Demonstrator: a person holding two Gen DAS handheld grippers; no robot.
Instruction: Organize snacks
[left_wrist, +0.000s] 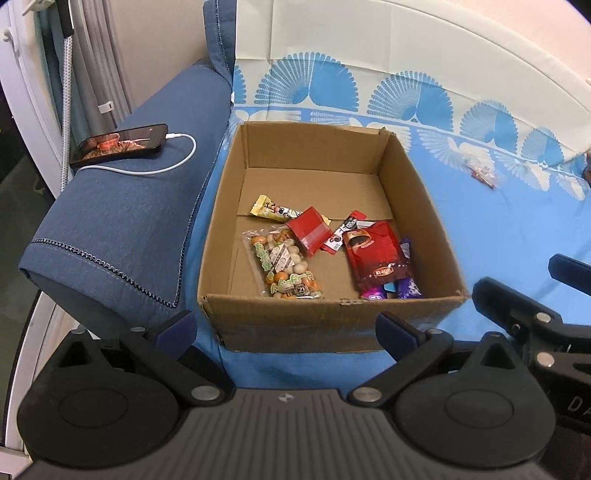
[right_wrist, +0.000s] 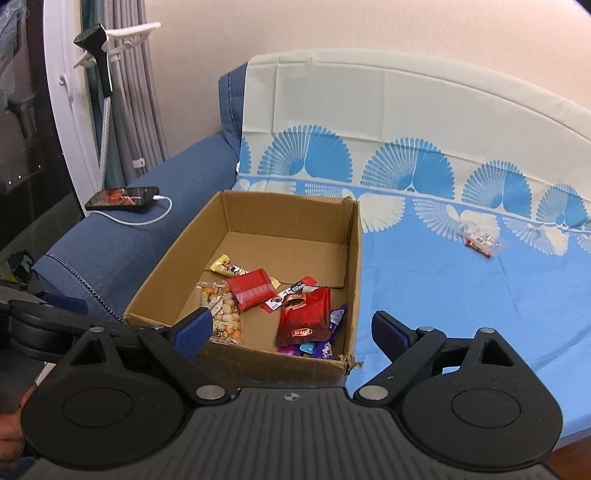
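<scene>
An open cardboard box sits on a blue patterned sheet. Inside lie several snacks: a clear bag of round candies, a small red box, a red pouch, a yellow bar and purple wrappers. One wrapped snack lies on the sheet, far right of the box. My left gripper hangs open in front of the box. My right gripper is open over the box's near right corner, holding nothing.
A blue sofa arm flanks the box on the left, with a phone and white charging cable on it. The sofa back rises behind. A garment steamer and curtains stand at far left.
</scene>
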